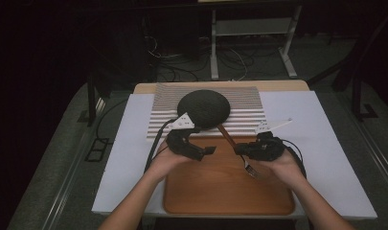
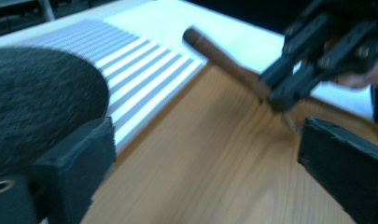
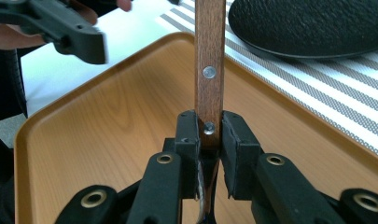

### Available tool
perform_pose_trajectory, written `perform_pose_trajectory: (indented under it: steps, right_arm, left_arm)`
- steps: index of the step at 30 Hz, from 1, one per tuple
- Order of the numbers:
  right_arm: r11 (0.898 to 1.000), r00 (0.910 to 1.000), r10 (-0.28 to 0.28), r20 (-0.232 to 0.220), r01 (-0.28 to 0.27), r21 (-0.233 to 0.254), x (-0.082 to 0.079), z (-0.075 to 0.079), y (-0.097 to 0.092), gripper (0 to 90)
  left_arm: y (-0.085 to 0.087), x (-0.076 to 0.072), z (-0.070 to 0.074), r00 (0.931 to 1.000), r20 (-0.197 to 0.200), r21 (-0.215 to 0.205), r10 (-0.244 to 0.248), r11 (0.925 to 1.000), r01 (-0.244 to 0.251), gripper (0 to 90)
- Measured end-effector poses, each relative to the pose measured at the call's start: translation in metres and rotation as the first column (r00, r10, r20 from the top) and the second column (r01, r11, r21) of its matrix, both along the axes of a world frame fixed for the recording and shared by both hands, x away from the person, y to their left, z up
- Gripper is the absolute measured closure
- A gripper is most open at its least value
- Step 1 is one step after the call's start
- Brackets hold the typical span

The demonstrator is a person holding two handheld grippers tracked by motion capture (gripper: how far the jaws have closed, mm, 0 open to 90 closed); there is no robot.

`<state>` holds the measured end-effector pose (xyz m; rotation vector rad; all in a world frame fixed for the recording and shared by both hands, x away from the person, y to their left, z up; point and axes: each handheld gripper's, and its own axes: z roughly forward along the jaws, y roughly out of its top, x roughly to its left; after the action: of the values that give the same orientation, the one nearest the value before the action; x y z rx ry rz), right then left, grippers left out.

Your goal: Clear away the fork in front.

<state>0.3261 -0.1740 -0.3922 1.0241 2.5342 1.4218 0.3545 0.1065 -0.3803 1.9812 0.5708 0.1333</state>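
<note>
Two tongs: right tongs (image 3: 210, 135) clenched on one fork (image 3: 210, 56); left tongs (image 2: 205, 154) released, empty.

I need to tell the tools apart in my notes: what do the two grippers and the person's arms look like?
Both the left gripper and the right gripper are black, with blocky jaws, brass-coloured rivets, a pale three-cornered plate on top and a trailing black cable. The forearms are bare, no sleeves in view.
</note>
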Motion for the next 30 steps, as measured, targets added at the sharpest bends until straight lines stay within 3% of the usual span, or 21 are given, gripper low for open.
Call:
perform_pose_trajectory:
  steps: [5, 9, 12, 16, 22, 30]
  right_arm:
    - [1.000, 0.9998, 0.008, 0.019, -0.008, 0.008, -0.002, 0.001, 0.003, 76.8]
    - [1.000, 0.9996, 0.019, 0.021, -0.020, 0.016, -0.002, 0.001, 0.008, 76.8]
    - [1.000, 0.9993, 0.023, 0.031, -0.023, 0.014, -0.004, 0.001, 0.013, 76.8]
    - [0.999, 0.9982, 0.033, 0.049, -0.035, 0.028, -0.006, 0.005, 0.018, 76.8]
    - [0.999, 0.9965, 0.041, 0.073, -0.043, 0.029, -0.006, 0.007, 0.025, 76.8]
    - [0.999, 0.9942, 0.035, 0.102, -0.037, 0.019, -0.007, 0.010, 0.031, 77.0]
  left_arm:
    - [-0.015, -0.002, 0.004, 1.0000, 0.000, -0.034, 0.001, 0.9994, -0.001, 7.9]
    - [-0.018, -0.004, 0.005, 0.9992, 0.005, -0.047, 0.039, 0.9981, -0.039, 18.4]
    - [-0.017, -0.004, 0.003, 0.9982, -0.029, -0.084, 0.052, 0.9950, -0.054, 28.5]
    - [-0.018, -0.006, 0.001, 0.9975, -0.059, -0.092, 0.038, 0.9948, -0.044, 40.6]
    - [-0.016, -0.005, 0.003, 0.9952, -0.097, -0.160, 0.015, 0.9867, -0.031, 57.9]
    - [-0.016, -0.007, 0.004, 0.9950, -0.100, -0.177, 0.001, 0.9840, -0.018, 68.8]
